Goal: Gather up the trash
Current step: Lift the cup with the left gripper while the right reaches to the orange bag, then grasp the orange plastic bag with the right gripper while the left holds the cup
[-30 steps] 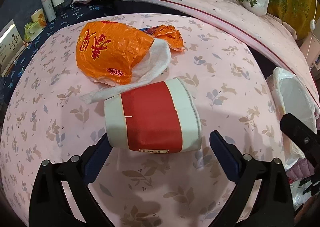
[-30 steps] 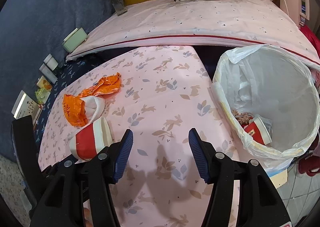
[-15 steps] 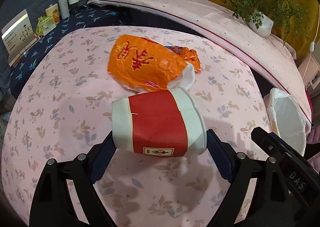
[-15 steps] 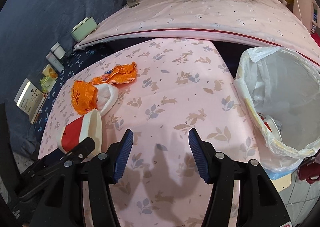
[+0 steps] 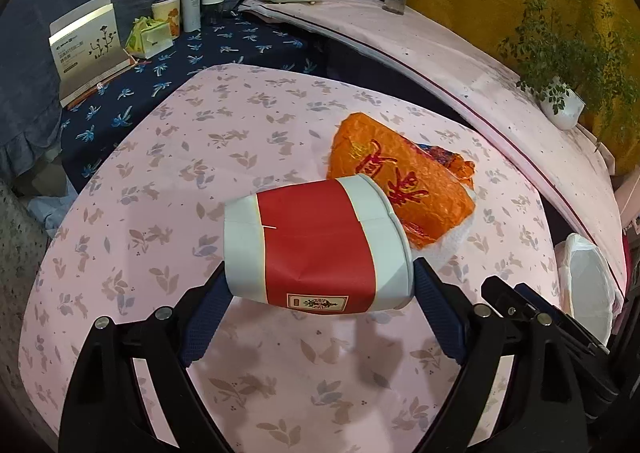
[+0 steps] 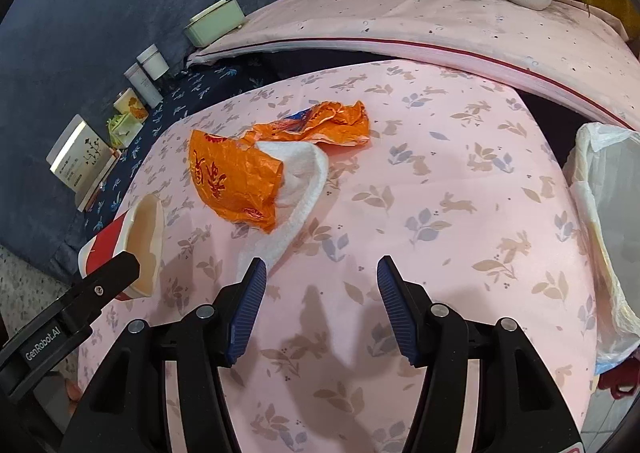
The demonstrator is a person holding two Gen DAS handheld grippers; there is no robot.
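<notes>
A second earlier the red-and-white paper cup [image 5: 318, 247] lay on its side on the pink tablecloth [image 5: 152, 213] with the left gripper [image 5: 318, 305] spread wide around it; by this moment the blue pads had closed onto its two ends and the cup hung clear of the cloth, its shadow falling below it in the lower middle of the left view. That put the pick-up behind and left the carry to the bin as the likely next step. The lined trash bin [image 5: 588, 289] sat at the right edge of the frame, well apart from the cup.

The left jaws were clamped on the cup, which showed a slight crease in its red band. In the right view the same cup [image 6: 132, 249] appeared at the lower left, open mouth facing the camera.

The right gripper [image 6: 320, 305] hovered over bare cloth with its jaws apart, holding nothing; its left pad looked close to the white tissue [image 6: 298, 193], though contact could not be judged. The orange wrapper [image 6: 236, 181] and the crumpled wrapper [image 6: 332, 123] above it remained on the table.
</notes>
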